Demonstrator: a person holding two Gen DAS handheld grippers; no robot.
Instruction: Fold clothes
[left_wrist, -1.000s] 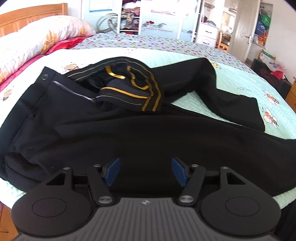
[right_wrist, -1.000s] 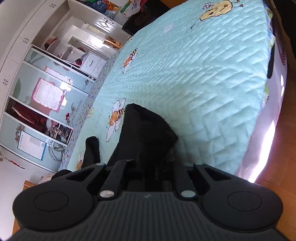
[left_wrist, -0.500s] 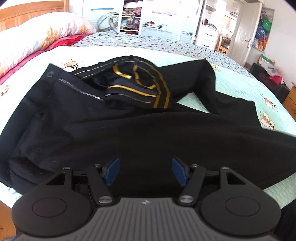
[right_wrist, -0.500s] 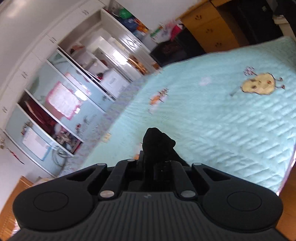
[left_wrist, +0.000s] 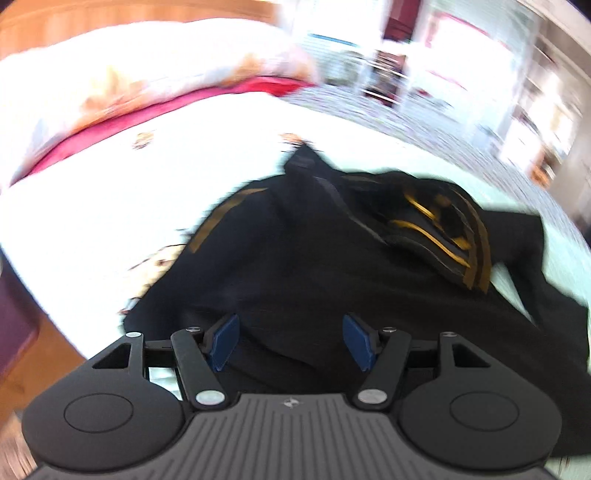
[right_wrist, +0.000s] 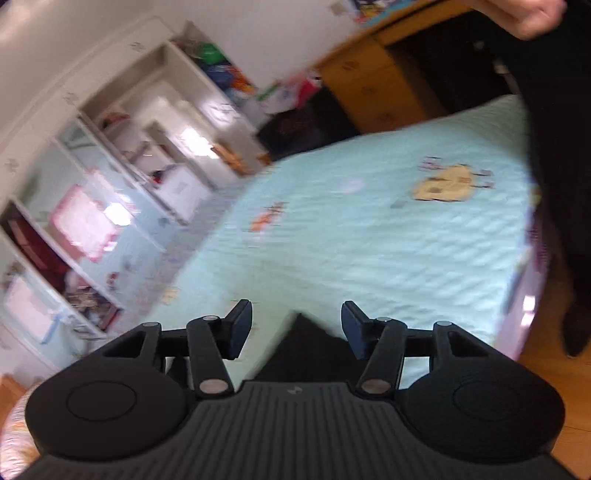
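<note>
Black trousers with gold stripes at the waistband lie spread on the bed in the left wrist view. My left gripper hovers open over their near edge, blue pads apart, nothing between them. In the right wrist view my right gripper is above the bed and its jaws are opening. A dark corner of the trousers shows below and between the fingers, clear of both pads. Both views are blurred by motion.
The bed has a pale green quilt with cartoon prints. A pink and white duvet is piled at the headboard. Wardrobes and shelves line the far wall. A person's hand and dark clothing are at the right bed edge.
My right gripper rose off the bed and went from shut on the black fabric to open, the cloth dropping away. My left gripper swung and rolled so the trousers now sit right of centre.
</note>
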